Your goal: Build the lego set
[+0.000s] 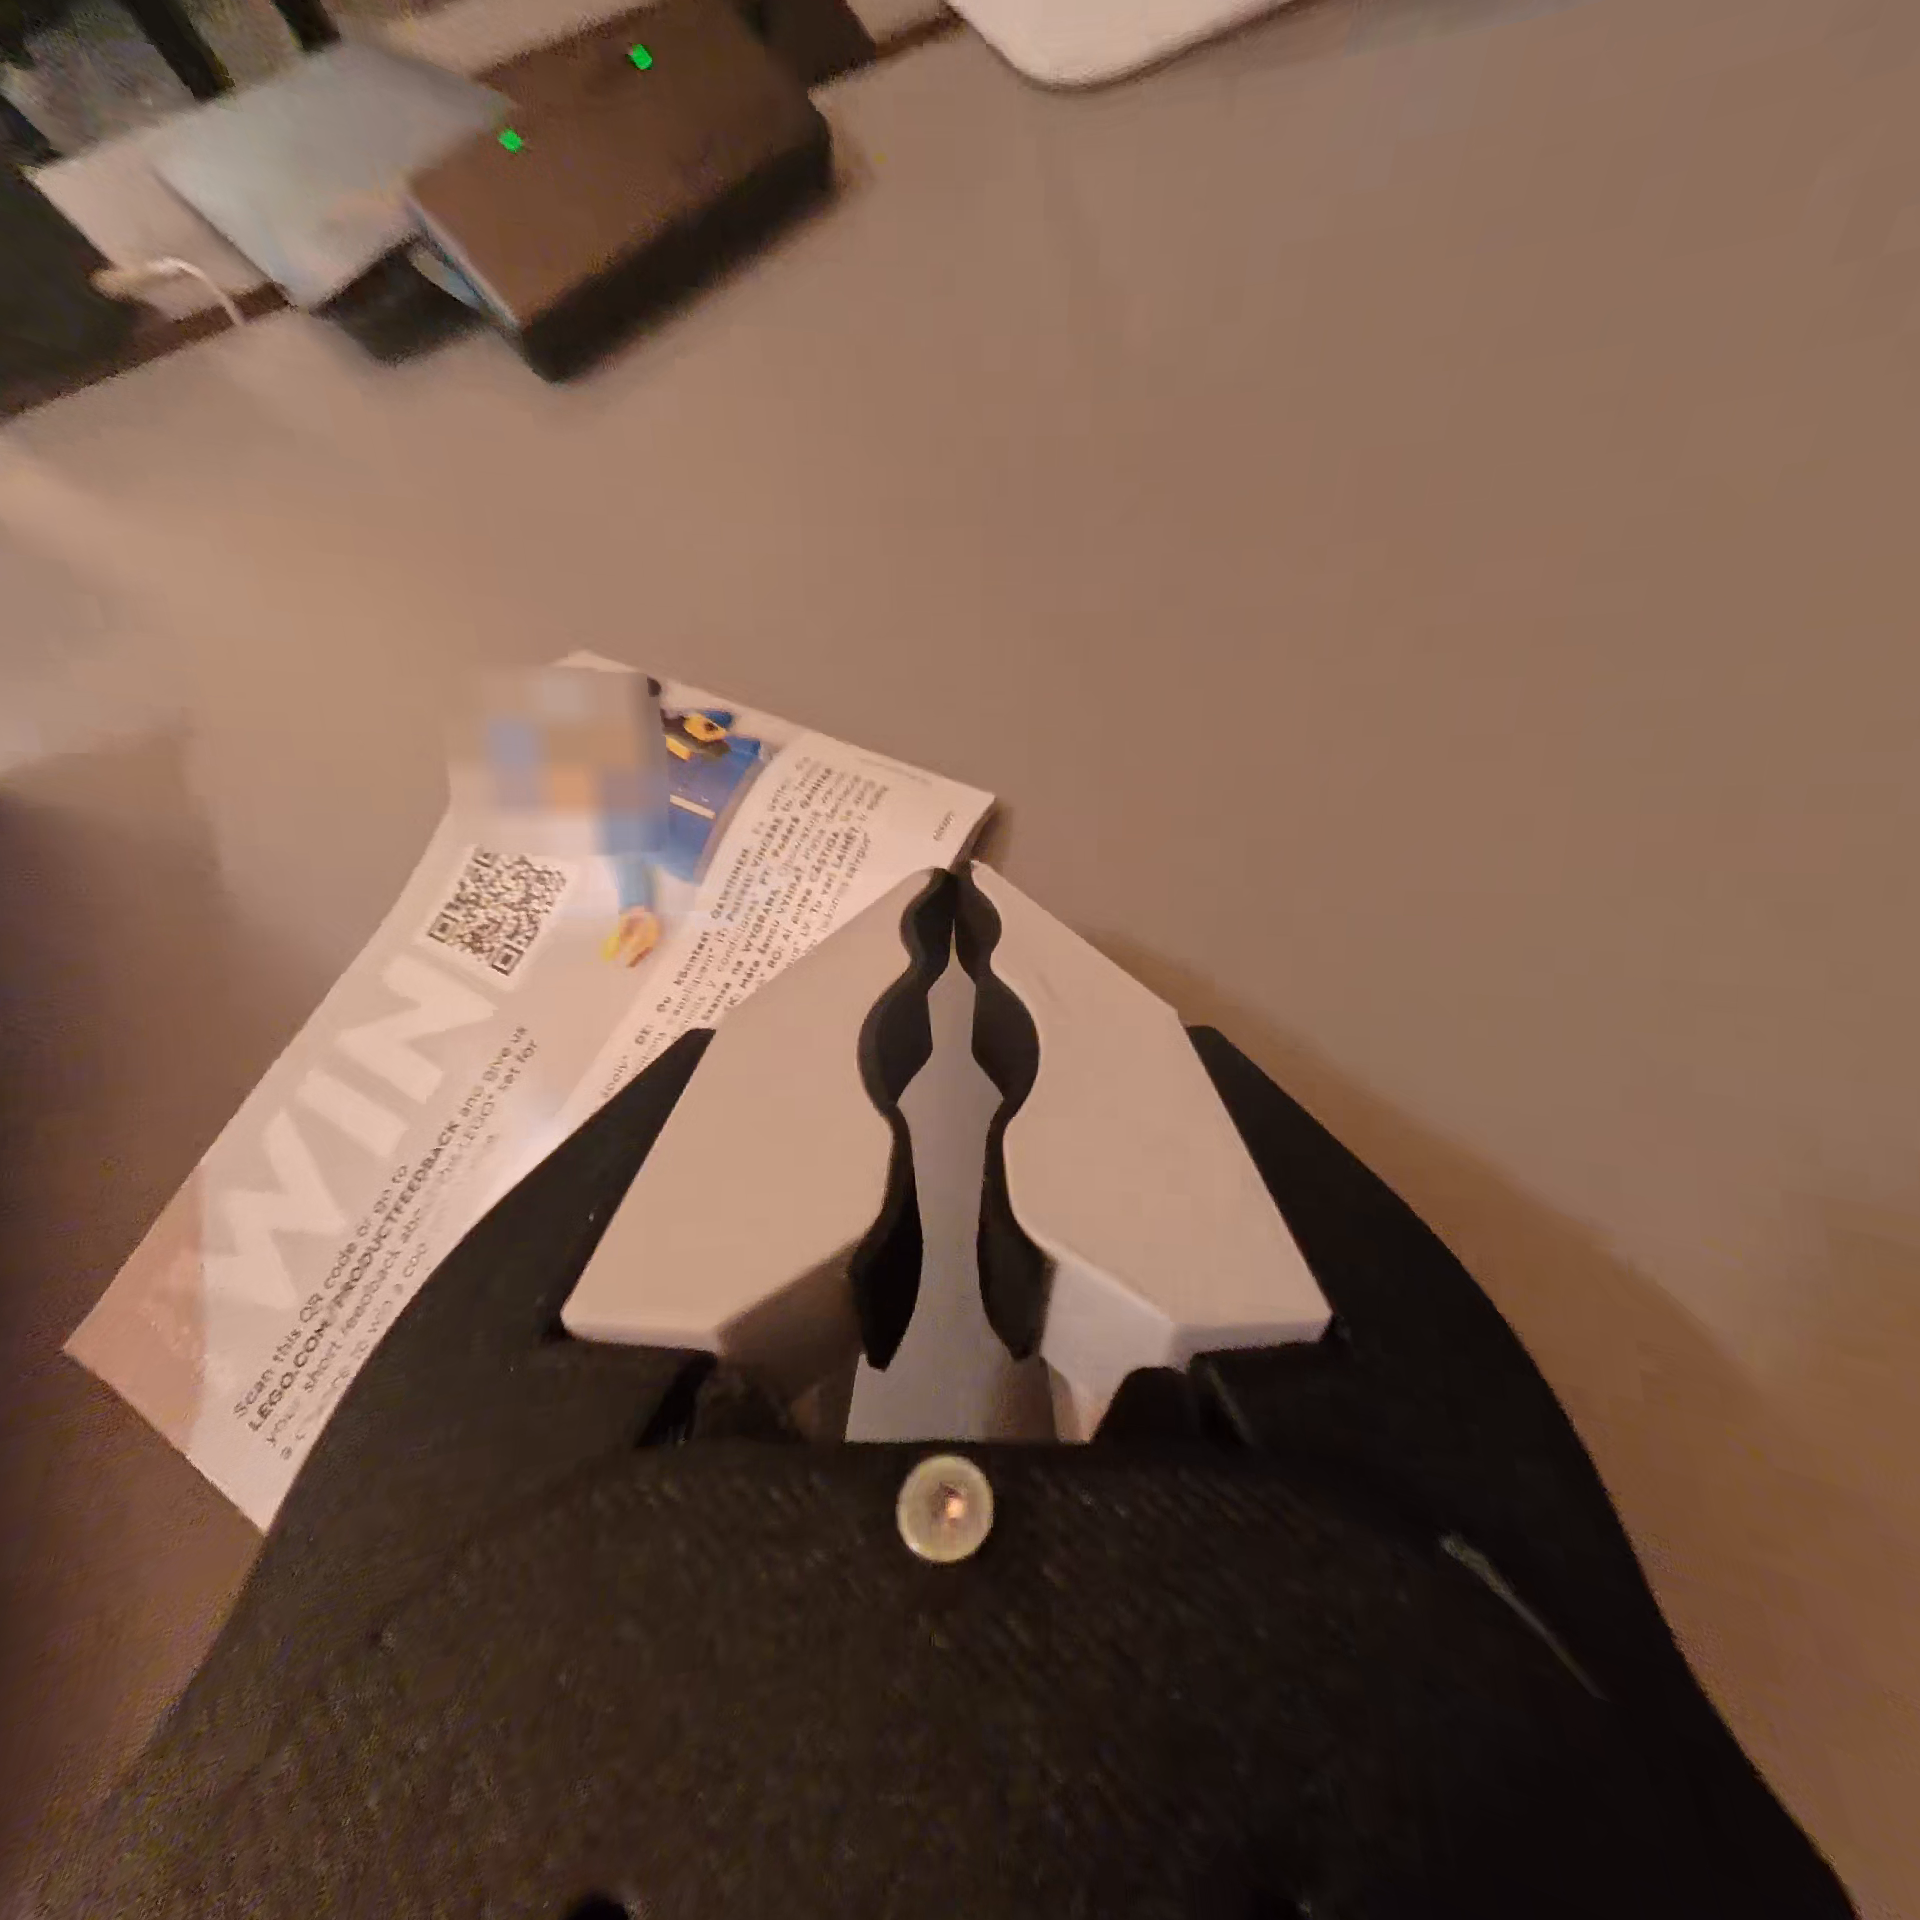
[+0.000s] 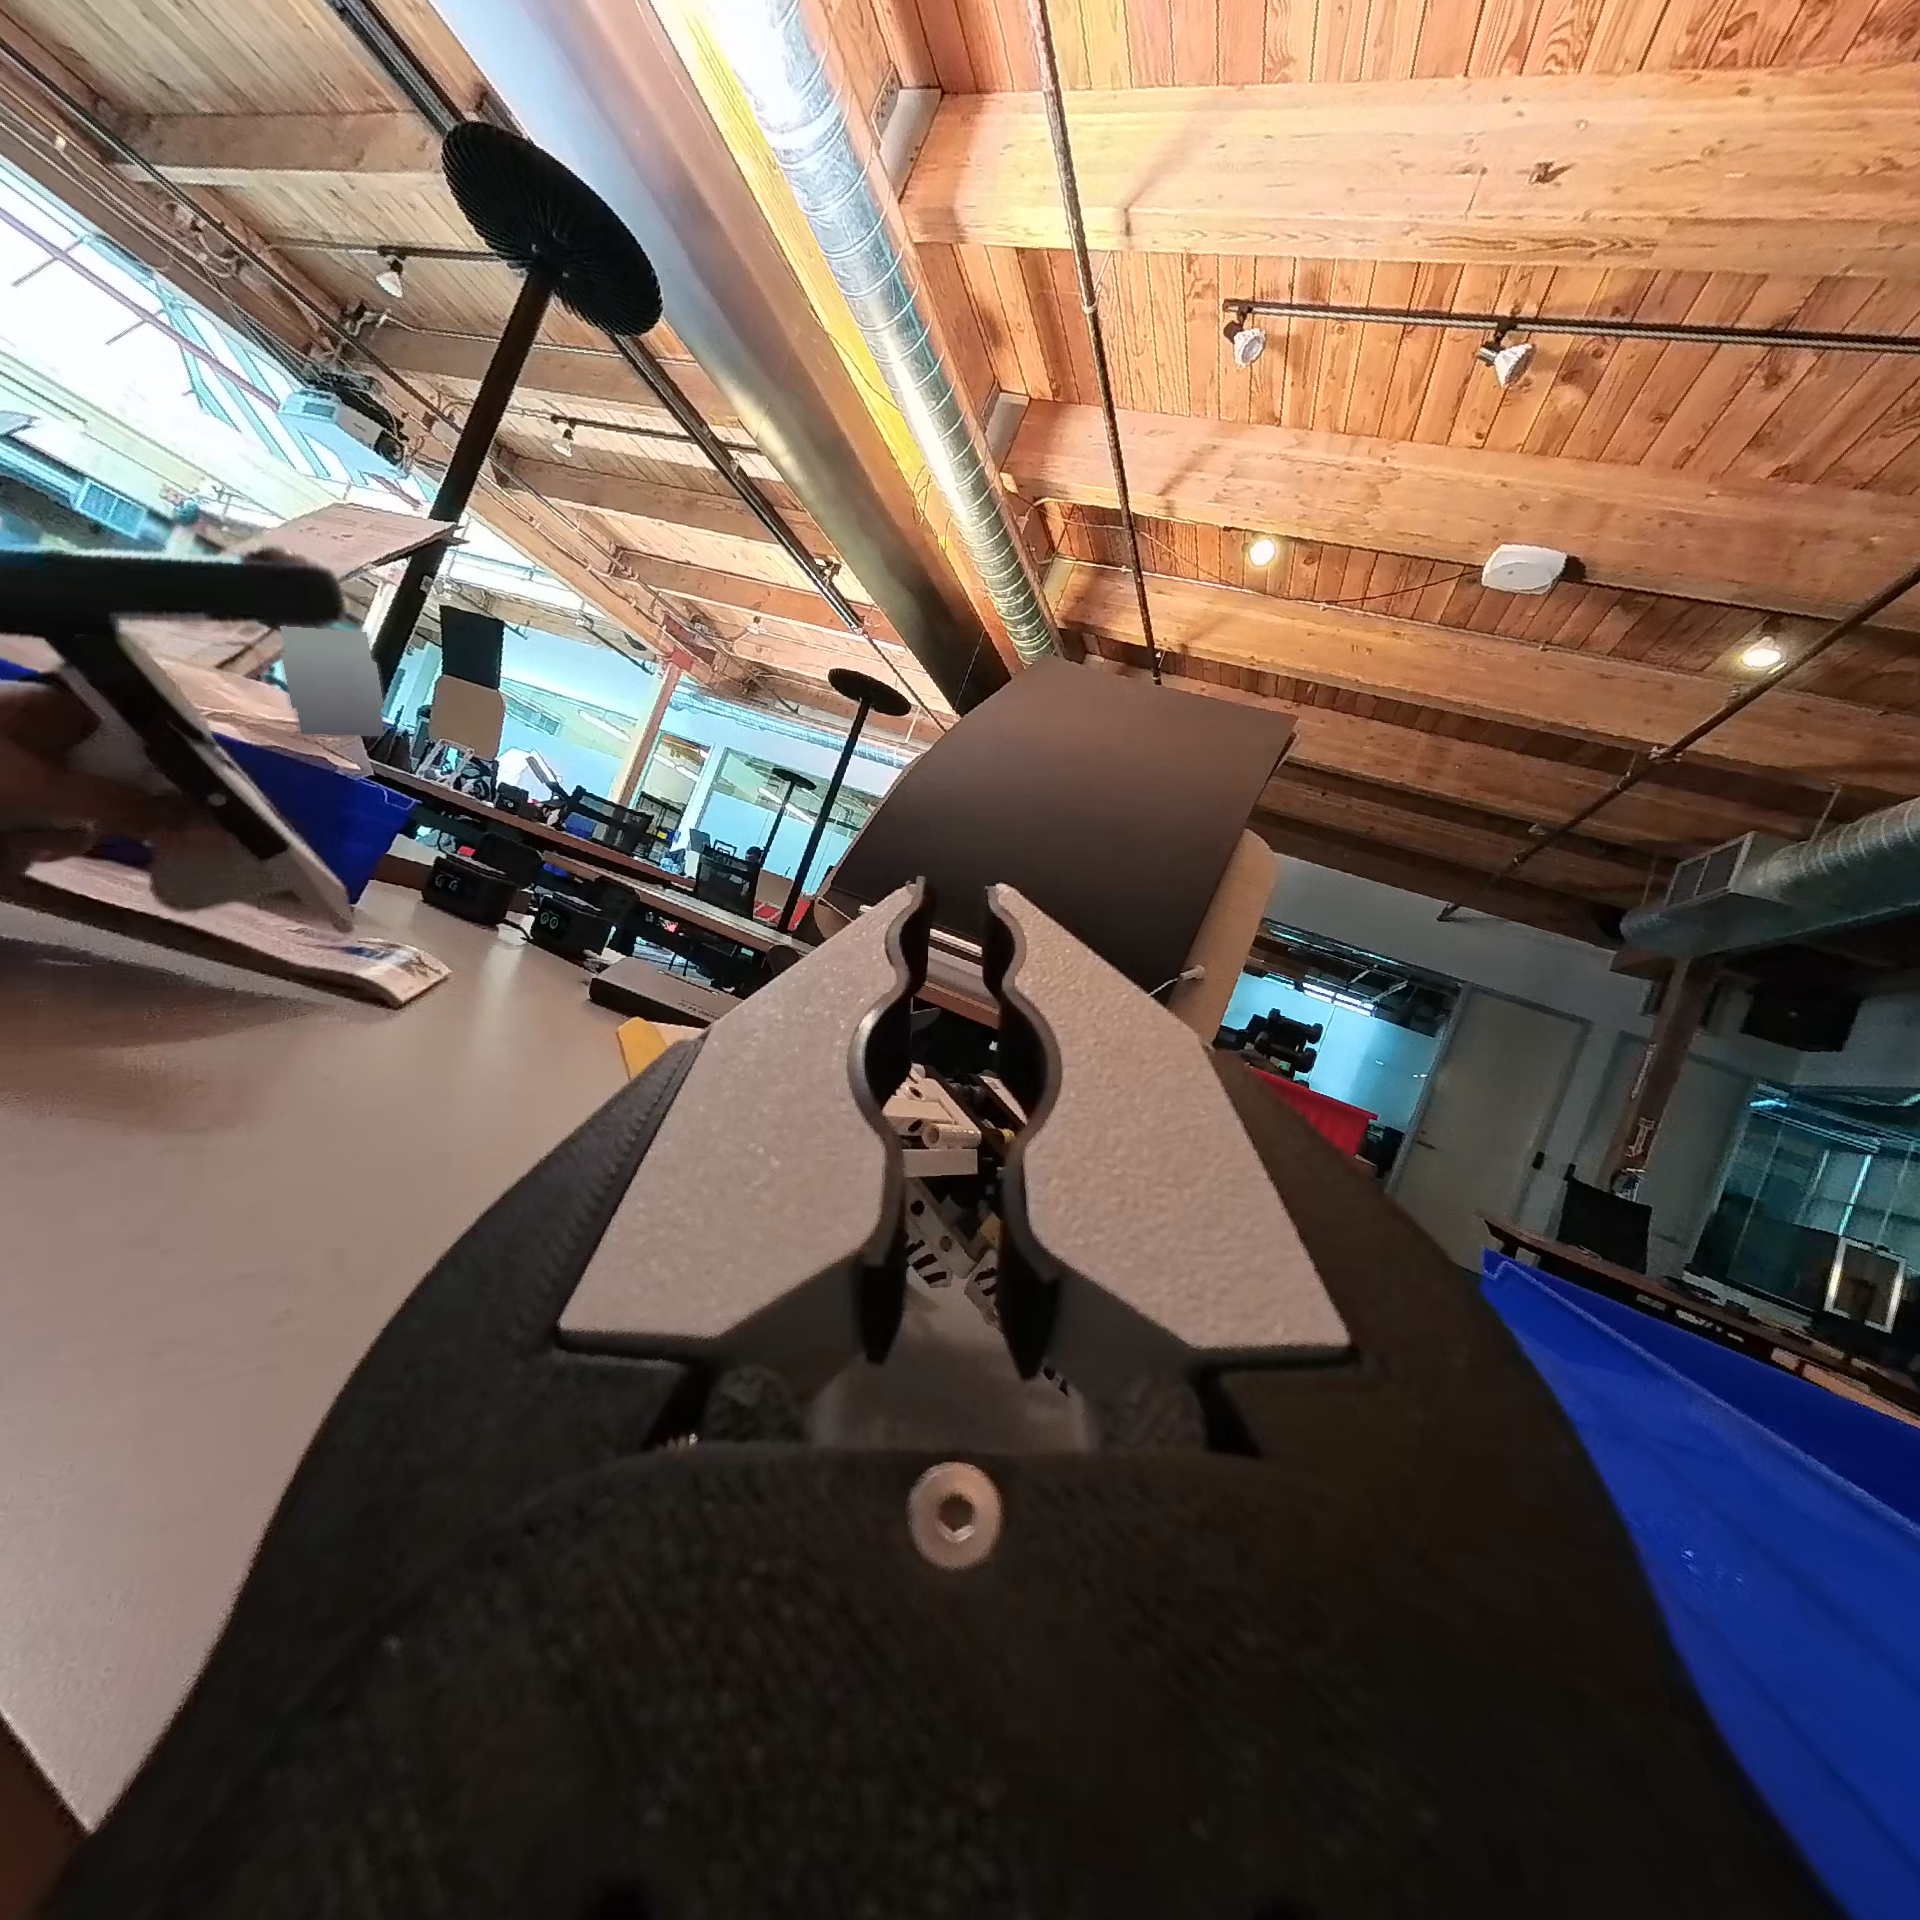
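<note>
In the left wrist view my left gripper [image 1: 956, 883] is shut, with its fingertips together over the right edge of the printed instruction booklet [image 1: 468, 987] on the grey table [image 1: 1351, 520]. I cannot tell whether paper is pinched between them. The right wrist view shows that gripper [image 2: 322, 904] at the far left, with its tip down on the booklet [image 2: 353, 956]. My right gripper [image 2: 956, 904] points upward with its tips slightly apart. Deeper between its pads sits a white and black lego assembly [image 2: 935, 1132], which fills the gap from pad to pad.
Black boxes with green lights [image 1: 644, 197] and a white tray [image 1: 1091, 31] stand at the table's far edge. A blue bin [image 2: 1714, 1507] is close on the right and another [image 2: 343, 800] at the far left. A black board [image 2: 1070, 810] stands ahead. A yellow part [image 2: 639, 1039] and something red [image 2: 1309, 1117] flank the fingers. Some 45 cm of space lies between my two pairs of fingers.
</note>
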Available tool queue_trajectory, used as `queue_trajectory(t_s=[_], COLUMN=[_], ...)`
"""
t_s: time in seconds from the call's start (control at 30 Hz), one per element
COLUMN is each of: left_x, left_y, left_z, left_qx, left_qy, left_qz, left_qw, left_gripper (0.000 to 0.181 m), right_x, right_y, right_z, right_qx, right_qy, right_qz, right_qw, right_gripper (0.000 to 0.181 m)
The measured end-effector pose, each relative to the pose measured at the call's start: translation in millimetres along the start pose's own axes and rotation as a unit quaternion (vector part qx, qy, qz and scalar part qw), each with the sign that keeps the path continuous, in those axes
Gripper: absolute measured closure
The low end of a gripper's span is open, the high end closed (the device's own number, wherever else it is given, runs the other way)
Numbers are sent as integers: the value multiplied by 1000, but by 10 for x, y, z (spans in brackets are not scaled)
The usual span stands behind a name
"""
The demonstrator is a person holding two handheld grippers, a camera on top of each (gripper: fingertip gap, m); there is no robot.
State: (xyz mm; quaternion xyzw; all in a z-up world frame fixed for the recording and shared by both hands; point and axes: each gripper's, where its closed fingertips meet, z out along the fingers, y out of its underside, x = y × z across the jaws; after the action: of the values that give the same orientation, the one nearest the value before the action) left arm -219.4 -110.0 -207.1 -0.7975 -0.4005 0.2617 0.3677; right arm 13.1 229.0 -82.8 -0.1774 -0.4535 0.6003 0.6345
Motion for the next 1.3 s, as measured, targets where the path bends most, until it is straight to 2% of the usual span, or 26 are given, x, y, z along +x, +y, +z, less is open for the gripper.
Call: queue_trajectory(t_s=[0.23,0.3,0.37,0.4,0.43,0.5,0.6,0.63,0.7,0.77,0.9,0.97,1.1,1.3], left_x=[-38,-37,-79,-165,-222,-258,-312,-351,-368,-377,-325,-296,-389,-389], left_y=[-312,-274,-96,-10,72,180,239,255,297,348,367,371,234,-14], left_z=[-465,-487,-368,-289,-220,-122,-68,-60,-32,5,42,52,-40,-277], left_qx=[62,52,10,-6,-19,-32,-41,-46,-55,-63,-66,-66,-32,20], left_qy=[59,63,52,23,1,-18,-53,-72,-90,-98,-84,-78,-107,-84], left_qz=[-59,-50,-35,-37,-37,-31,15,37,67,69,59,59,71,43], left_qw=[995,995,998,999,999,999,998,996,992,991,992,993,991,995], left_gripper=[181,181,181,160,149,144,117,114,116,136,155,181,181,181], right_x=[0,-8,-20,-23,-22,-7,32,40,45,36,29,33,29,16], right_y=[-1,2,6,7,7,4,-7,-10,-12,-13,-14,-15,-14,-9], right_z=[6,10,15,17,17,17,7,5,4,6,8,8,11,20], right_qx=[0,-2,-3,-4,-4,-3,1,2,3,2,3,3,2,0], right_qy=[1,0,-2,-2,-1,1,7,9,9,8,7,7,7,5], right_qz=[0,-3,-6,-7,-7,-3,7,10,11,9,7,8,6,2], right_qw=[1000,1000,1000,1000,1000,1000,1000,1000,1000,1000,1000,1000,1000,1000], right_gripper=[175,175,176,176,176,176,176,176,176,176,176,176,176,176])
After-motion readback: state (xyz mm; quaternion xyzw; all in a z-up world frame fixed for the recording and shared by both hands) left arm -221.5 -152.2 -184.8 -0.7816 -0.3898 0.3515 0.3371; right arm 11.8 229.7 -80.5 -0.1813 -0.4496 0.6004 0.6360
